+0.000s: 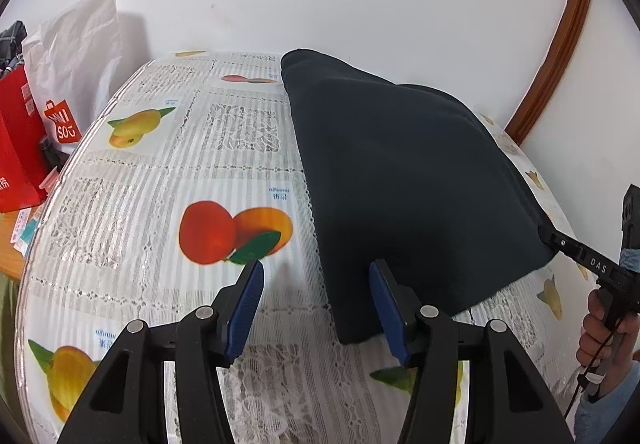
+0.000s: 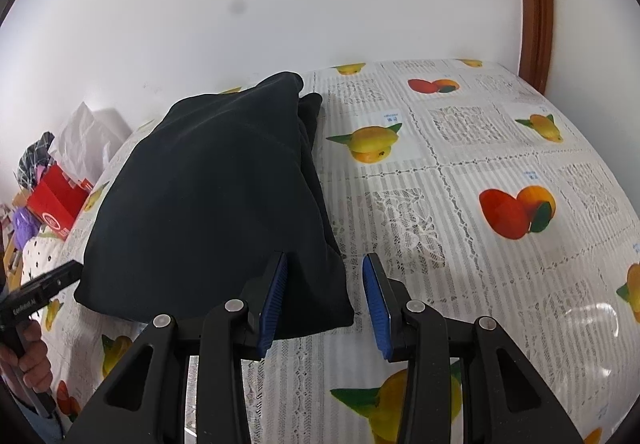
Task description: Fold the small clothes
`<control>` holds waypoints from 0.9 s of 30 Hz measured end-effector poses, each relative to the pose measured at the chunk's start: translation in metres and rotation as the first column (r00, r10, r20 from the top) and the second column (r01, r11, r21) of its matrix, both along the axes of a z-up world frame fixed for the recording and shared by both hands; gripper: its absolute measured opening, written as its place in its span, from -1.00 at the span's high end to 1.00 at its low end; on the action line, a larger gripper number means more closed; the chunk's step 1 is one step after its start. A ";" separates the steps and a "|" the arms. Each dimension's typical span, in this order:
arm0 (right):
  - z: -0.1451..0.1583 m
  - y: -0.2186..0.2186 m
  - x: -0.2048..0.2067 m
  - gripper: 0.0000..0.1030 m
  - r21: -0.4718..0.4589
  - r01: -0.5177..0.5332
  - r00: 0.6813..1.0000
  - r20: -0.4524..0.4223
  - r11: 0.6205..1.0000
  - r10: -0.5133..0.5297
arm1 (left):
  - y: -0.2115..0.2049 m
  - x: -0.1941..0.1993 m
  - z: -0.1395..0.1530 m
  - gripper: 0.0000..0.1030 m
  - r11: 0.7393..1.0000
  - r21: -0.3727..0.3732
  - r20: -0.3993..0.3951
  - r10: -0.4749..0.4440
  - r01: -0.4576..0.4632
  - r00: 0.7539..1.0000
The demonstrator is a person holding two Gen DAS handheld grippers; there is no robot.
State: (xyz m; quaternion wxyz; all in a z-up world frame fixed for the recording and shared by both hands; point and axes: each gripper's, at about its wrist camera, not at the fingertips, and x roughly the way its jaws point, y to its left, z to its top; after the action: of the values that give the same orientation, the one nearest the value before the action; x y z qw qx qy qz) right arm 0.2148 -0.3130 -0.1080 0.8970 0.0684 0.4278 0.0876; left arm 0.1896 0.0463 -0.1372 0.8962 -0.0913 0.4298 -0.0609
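Fingers [image 1: 256,300] of both grippers released at folded dark garment's [image 1: 400,180] near edge.

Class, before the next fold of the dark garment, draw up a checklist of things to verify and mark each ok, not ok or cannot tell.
1. Left gripper open: ok.
2. Right gripper open: ok.
3. Dark garment lies on the tablecloth: ok.
4. Garment's near left corner sits between the left fingers: ok.
5. Near right corner between the right fingers: ok.
6. Layers evenly stacked underneath: cannot tell.
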 end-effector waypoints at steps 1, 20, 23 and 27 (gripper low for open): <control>0.000 0.000 -0.001 0.25 0.002 0.005 1.000 -0.004 1.000 -0.005 | -0.001 -0.003 0.001 -0.01 1.000 0.005 -0.003 -0.005 0.005 1.000; 0.076 -0.003 -0.078 -0.13 -0.067 0.059 0.995 0.081 0.996 -0.054 | -0.020 -0.068 0.057 -0.31 0.998 0.047 0.061 0.035 -0.038 0.998; 0.088 -0.007 -0.098 -0.23 -0.074 0.064 0.993 0.100 0.995 -0.056 | -0.027 -0.082 0.072 -0.41 0.997 0.062 0.089 0.039 -0.045 0.995; 0.100 -0.011 -0.120 -0.26 -0.096 0.073 0.992 0.110 0.993 -0.063 | -0.035 -0.100 0.087 -0.52 0.994 0.089 0.125 0.051 -0.062 0.991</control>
State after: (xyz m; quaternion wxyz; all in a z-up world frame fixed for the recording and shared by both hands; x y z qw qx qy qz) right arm 0.0944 -0.3237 -0.0078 0.9234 0.0332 0.3804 0.0389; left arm 0.0893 0.0110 -0.0499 0.9256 -0.0581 0.3734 -0.0210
